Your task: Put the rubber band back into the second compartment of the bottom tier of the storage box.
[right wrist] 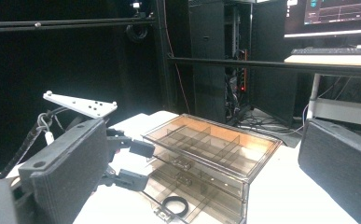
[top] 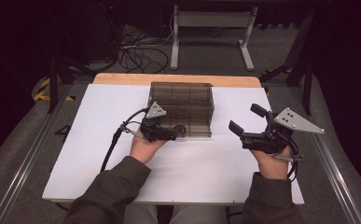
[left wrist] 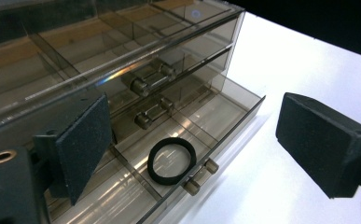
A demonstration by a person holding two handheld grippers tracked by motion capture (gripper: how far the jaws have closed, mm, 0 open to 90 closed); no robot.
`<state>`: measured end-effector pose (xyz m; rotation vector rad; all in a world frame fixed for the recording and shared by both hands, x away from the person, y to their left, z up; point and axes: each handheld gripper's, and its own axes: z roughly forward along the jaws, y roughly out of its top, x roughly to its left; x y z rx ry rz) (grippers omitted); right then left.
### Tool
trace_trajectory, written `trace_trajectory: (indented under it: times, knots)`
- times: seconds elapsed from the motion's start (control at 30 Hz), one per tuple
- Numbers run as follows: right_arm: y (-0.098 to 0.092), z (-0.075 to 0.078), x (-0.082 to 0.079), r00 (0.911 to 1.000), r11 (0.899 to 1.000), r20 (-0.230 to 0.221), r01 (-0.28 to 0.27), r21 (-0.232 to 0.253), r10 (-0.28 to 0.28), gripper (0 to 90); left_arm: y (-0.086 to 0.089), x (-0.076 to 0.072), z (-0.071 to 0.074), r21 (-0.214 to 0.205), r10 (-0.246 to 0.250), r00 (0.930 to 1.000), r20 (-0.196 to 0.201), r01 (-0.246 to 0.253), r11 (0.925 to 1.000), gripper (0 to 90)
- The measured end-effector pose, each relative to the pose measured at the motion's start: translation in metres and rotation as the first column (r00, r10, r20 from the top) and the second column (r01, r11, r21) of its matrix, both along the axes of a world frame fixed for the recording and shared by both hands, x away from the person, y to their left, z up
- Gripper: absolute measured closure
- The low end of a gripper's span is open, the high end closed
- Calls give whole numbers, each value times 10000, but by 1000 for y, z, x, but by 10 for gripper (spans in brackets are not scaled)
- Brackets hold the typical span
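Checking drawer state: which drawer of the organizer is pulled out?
The bottom drawer: it juts past the cabinet front with a black rubber ring lying in it. The two drawers above sit flush, handles in line with the smoky plastic drawer cabinet.

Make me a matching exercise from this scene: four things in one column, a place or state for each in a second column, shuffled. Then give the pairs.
Things
1. black ring
2. bottom drawer
3. left gripper
4. right gripper

Places or states
A. pulled out of the clear drawer box
B. open, held over bare table to the right of the box
C. lying flat in a drawer compartment
D. open, at the front of the box by the ring

Pairs: 1-C, 2-A, 3-D, 4-B
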<state>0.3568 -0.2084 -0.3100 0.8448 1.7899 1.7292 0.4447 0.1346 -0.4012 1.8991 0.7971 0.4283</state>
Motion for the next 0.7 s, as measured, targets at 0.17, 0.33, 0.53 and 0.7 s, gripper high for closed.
trace_trajectory:
  times: [0.17, 0.33, 0.53, 0.7]
  knots:
    - [0, 0, 0, 10000, 10000, -24, -5, -6, 5, 23, 1, -4, 5, -125, -21, 9997, 234, 24, 9999, 107]
    - [1, 0, 0, 10000, 10000, -34, -5, -35, 5, 23, 2, -7, 8, -209, 10, 9992, 393, -2, 9998, 91]
    - [1, 0, 0, 10000, 10000, -23, -12, -53, 12, 23, 4, -11, 13, -392, -20, 9980, 630, 45, 9992, 78]
    - [1, 0, 0, 10000, 10000, -32, 5, -44, -5, 23, 7, -14, 18, -587, -7, 9964, 850, 57, 9983, 69]
